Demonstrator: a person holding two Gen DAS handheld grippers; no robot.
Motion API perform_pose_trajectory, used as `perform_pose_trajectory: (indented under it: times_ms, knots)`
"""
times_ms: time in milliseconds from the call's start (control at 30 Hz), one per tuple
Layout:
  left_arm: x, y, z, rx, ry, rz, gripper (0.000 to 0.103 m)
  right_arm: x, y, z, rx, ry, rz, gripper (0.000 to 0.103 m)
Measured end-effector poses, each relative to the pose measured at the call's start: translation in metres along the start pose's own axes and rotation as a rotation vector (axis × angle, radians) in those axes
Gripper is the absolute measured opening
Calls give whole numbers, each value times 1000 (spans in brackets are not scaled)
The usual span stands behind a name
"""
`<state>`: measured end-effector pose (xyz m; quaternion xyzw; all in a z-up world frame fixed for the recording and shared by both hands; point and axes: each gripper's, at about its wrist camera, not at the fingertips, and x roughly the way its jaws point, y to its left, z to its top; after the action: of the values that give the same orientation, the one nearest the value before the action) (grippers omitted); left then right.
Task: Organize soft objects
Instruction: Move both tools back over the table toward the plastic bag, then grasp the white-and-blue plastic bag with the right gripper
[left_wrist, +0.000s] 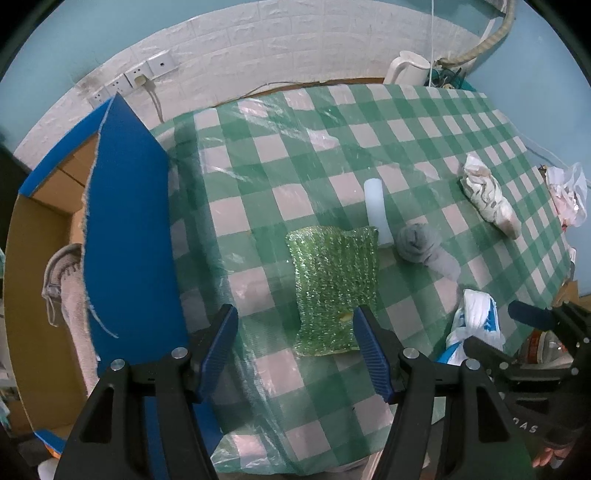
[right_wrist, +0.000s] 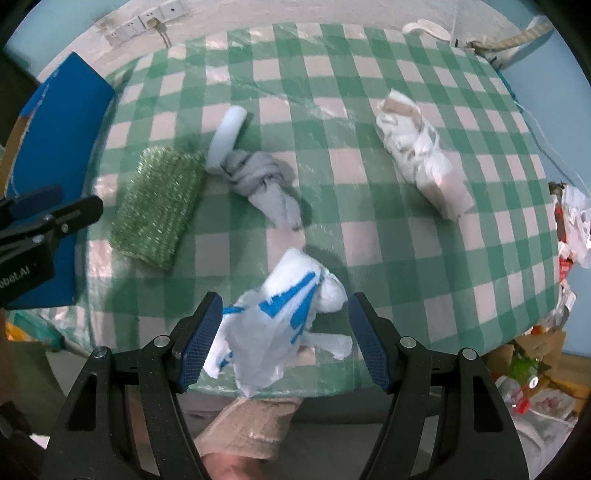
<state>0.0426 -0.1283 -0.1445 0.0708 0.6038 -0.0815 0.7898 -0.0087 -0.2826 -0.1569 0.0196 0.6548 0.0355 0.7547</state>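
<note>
Green-and-white checked cloth covers the table under your two claws. Your left gripper hangs open, its jaws either side of the near edge of the green scrubber, not pressing it. Your right gripper is open too, over the white-and-blue plastic bag. Farther off lie the grey sock, white tube and patterned cloth bundle; the box stands left.

Left gripper, right gripper: black angular frames, blue ribbed finger pads, silver pivot screws, white lettering.
</note>
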Motion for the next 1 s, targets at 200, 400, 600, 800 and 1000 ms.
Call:
perform_pose_trajectory:
  times_ms: [200,400,600,800,1000]
  knots:
    - [10,-4,1,-1,28,-13,67,20,0,-5,-1,48,-9,70]
    - [19,-11,2,14,34,-13,72,26,4,-6,-25,36,-12,70]
    - [27,-16,5,24,54,-15,72,26,15,-11,-68,24,24,49]
    - [36,-19,8,22,75,-19,72,24,23,-8,-106,7,41,34]
    - [47,-19,9,18,97,-14,73,11,5,5,-59,-19,41,32]
